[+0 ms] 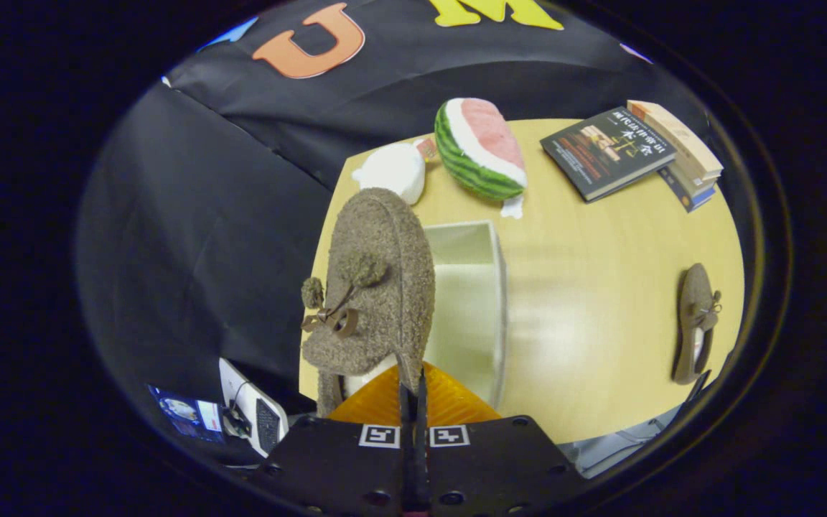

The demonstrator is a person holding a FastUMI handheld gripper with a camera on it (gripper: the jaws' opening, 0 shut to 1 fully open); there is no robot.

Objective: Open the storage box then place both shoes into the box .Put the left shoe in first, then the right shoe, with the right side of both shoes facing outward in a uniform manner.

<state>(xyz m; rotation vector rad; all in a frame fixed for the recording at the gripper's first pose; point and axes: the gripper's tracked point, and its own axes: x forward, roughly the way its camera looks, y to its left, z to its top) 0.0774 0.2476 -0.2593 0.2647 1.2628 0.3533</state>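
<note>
My gripper (413, 391) is shut on the collar of a brown fuzzy shoe (374, 280) with a bow and pom-poms on its top. The shoe hangs toe-forward from the fingers, above the left part of the open pale storage box (482, 301) on the wooden table (600, 287). The box stands just ahead of the fingers, and its inside shows to the right of the held shoe. The second brown shoe (695, 323) lies on the table far to the right of the box, with its bow facing right.
Beyond the box lie a watermelon-slice plush (482, 147) and a white plush (393, 171). A dark book (604, 151) and a stack of books (683, 154) sit at the far right. Left of the table hangs black cloth, with a laptop (252, 416) low down.
</note>
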